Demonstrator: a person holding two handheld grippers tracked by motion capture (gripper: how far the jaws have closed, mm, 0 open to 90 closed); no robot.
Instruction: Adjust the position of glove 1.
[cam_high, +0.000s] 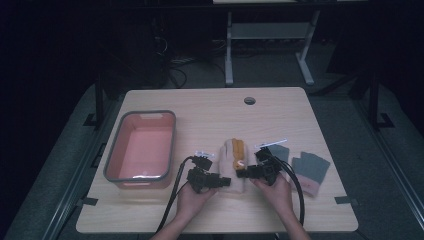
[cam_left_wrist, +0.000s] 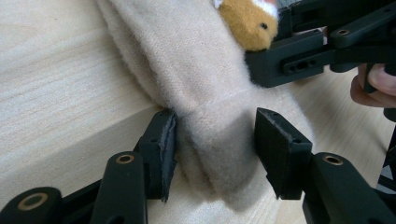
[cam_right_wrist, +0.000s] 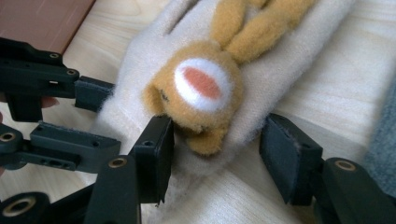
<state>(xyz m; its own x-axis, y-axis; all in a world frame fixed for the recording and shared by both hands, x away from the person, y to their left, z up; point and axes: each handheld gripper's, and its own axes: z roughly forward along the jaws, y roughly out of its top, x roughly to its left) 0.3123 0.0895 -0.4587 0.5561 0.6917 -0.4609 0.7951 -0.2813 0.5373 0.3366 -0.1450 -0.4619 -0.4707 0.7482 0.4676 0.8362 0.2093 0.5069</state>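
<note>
On pale wood, fuzzy beige glove, both hand-held grippers part-open astride its edges, neither clamped.

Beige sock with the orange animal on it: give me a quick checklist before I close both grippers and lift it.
1. Left gripper straddles the cuff end of the beige sock: ok; fabric sits between the jaws.
2. Left pads pressing on the fabric: not ok; one pad touches, the other stands apart.
3. Right gripper around the sock's edge by the orange animal: ok, but one pad stands clear, so no grip.
4. The two grippers apart from each other: ok, though close.
5. Pink bin open and free to receive: ok.
6. Grey socks apart from the right gripper: cannot tell.
</note>
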